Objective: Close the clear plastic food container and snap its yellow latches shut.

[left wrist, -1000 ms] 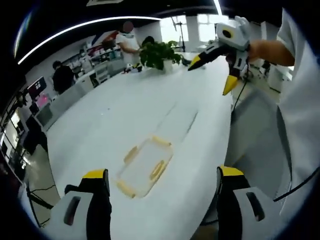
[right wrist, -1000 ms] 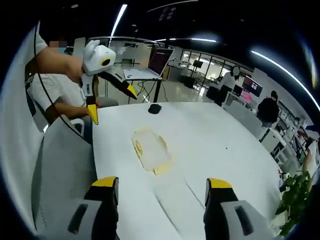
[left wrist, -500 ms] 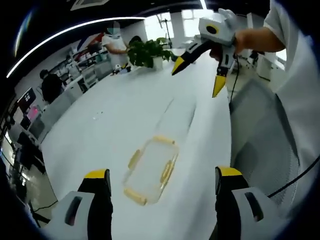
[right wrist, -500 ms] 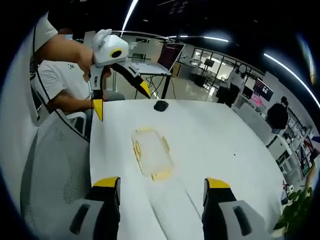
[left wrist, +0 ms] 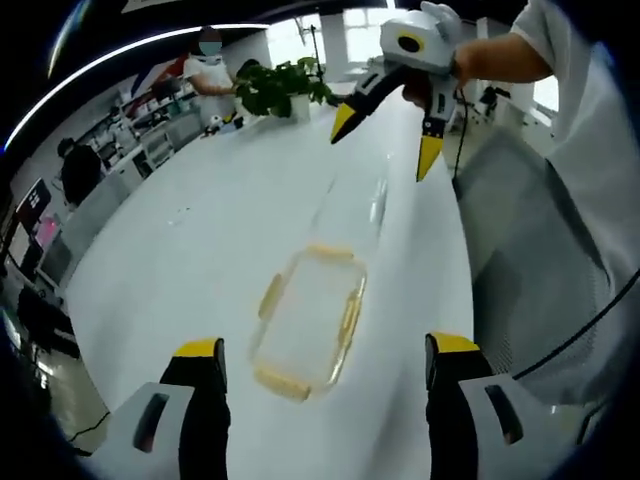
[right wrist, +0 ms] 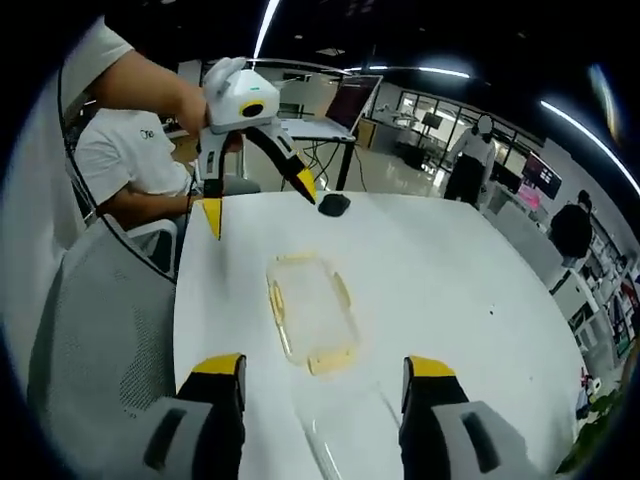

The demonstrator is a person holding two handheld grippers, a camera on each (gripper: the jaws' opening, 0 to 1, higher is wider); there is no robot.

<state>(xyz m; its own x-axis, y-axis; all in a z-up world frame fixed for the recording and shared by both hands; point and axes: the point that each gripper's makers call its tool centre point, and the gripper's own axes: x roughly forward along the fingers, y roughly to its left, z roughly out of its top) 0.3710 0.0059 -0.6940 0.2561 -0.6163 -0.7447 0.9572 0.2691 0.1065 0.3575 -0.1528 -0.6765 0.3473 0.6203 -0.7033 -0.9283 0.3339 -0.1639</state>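
white worktop [left wrist: 200, 250], office room | container [left wrist: 308, 322] flat, yellow latches [left wrist: 349, 318], lid possibly beside | left claw [right wrist: 258, 192] and right claw [left wrist: 383, 138] aloft, both spread, empty

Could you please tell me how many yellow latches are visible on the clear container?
4: in the left gripper view, near end, far end, left side, right side of the container.
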